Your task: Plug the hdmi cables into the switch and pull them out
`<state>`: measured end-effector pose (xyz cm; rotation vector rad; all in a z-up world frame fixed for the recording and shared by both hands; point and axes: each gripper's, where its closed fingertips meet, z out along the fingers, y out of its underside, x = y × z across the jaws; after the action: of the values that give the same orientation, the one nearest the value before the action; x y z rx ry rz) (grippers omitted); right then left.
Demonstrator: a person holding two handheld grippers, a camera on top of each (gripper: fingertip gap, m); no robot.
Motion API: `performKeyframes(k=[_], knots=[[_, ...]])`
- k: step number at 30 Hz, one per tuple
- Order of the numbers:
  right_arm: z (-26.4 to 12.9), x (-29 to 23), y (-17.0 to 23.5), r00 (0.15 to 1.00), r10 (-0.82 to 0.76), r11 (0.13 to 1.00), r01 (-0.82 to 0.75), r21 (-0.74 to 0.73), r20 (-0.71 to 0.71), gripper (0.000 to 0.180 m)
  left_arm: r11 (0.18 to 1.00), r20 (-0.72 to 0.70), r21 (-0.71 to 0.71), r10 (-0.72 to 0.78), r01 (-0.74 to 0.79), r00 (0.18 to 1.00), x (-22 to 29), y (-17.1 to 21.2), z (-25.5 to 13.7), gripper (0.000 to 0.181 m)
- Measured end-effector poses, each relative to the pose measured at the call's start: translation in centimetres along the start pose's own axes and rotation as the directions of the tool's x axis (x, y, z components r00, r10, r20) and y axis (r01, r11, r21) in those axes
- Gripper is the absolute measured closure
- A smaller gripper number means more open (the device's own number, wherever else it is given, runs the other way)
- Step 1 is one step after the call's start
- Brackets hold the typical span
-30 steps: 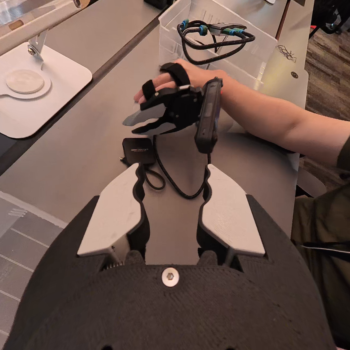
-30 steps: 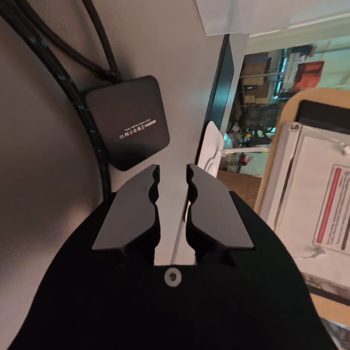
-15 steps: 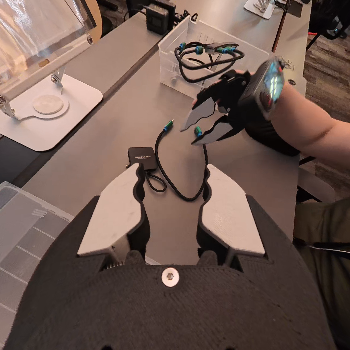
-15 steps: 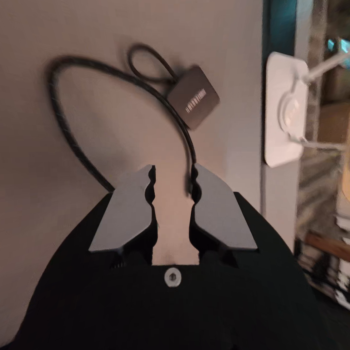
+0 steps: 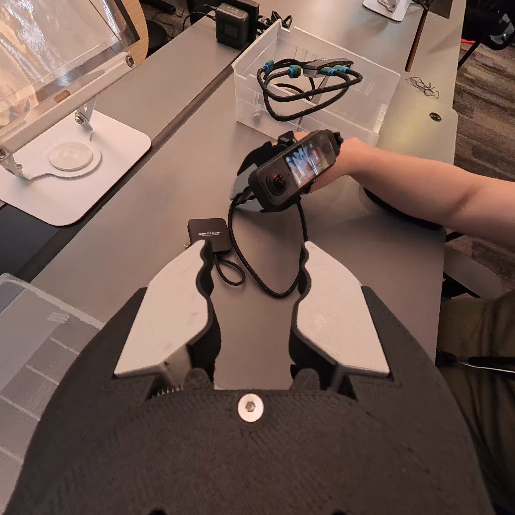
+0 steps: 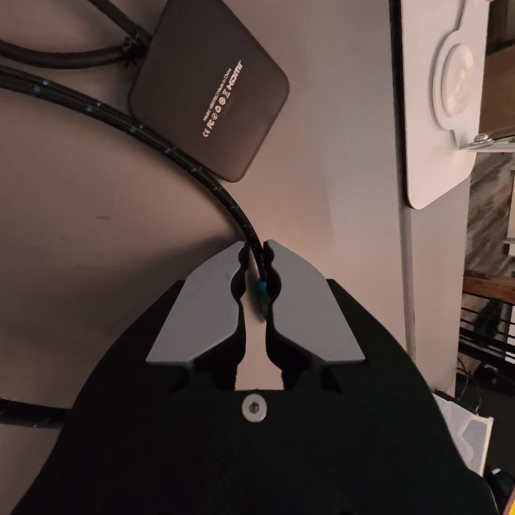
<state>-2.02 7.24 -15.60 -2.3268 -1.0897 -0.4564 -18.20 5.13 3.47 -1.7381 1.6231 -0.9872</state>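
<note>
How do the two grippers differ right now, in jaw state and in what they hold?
The left gripper has its jaws wide apart with nothing between them; the right gripper is closed on the braided HDMI cable near its blue-green plug end. The left gripper hangs back, short of the black switch; the right gripper sits farther out, beyond the switch. Both have the same pale, wavy-edged fingers on a black body.

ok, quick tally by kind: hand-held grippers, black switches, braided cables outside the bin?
hand-held gripper: 2, left and right
switch: 1
cable outside the bin: 1
total: 4
</note>
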Motion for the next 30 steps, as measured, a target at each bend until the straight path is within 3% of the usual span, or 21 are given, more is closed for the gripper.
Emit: performKeyframes(k=[3, 7, 12, 15, 19, 24, 27, 30], knots=[[-0.2, -0.2, 0.1, 0.997, -0.073, 0.997, 0.073, 0.0, -0.005, 0.171, 1.0, 0.005, -0.014, -0.005, 0.005, 1.0, -0.2, 0.2, 0.4, 0.122], [-1.1, -1.9, -0.2, 0.988, -0.125, 0.992, 0.122, 0.039, 0.092, 0.172, 1.0, 0.016, -0.018, -0.002, 0.002, 1.0, -0.1, 0.2, 0.4, 0.122], [-4.9, -0.9, -2.9, 0.971, -0.22, 0.934, 0.238, 0.266, -0.095, 0.172, 1.0, 0.048, 0.003, 0.027, -0.027, 0.998, 0.3, -0.4, -0.3, 0.122], [-10.3, -1.2, -6.5, 0.918, -0.278, 0.77, 0.39, 0.505, -0.284, 0.172, 0.996, 0.083, 0.073, 0.046, -0.052, 0.996, 0.3, -1.6, -1.3, 0.122], [-18.7, -2.3, -9.9, 0.865, -0.208, 0.465, 0.498, 0.732, -0.457, 0.172, 0.966, 0.089, 0.241, 0.078, -0.098, 0.993, 0.5, -4.0, -3.0, 0.119], [-27.4, -3.5, -11.3, 0.975, -0.107, 0.119, 0.209, 0.971, -0.196, 0.172, 0.891, -0.107, 0.403, 0.273, -0.209, 0.956, 5.4, -4.9, -3.2, 0.117], [-31.2, -3.8, -10.9, 0.989, -0.142, -0.051, 0.033, 0.998, -0.04, 0.172, 0.827, -0.257, 0.517, 0.396, -0.22, 0.882, 9.4, -5.2, -3.3, 0.11], [-33.8, -3.9, -10.4, 0.979, -0.195, -0.158, -0.089, 0.983, 0.057, 0.173, 0.783, -0.394, 0.6, 0.465, -0.162, 0.793, 12.7, -5.6, -3.4, 0.113]])
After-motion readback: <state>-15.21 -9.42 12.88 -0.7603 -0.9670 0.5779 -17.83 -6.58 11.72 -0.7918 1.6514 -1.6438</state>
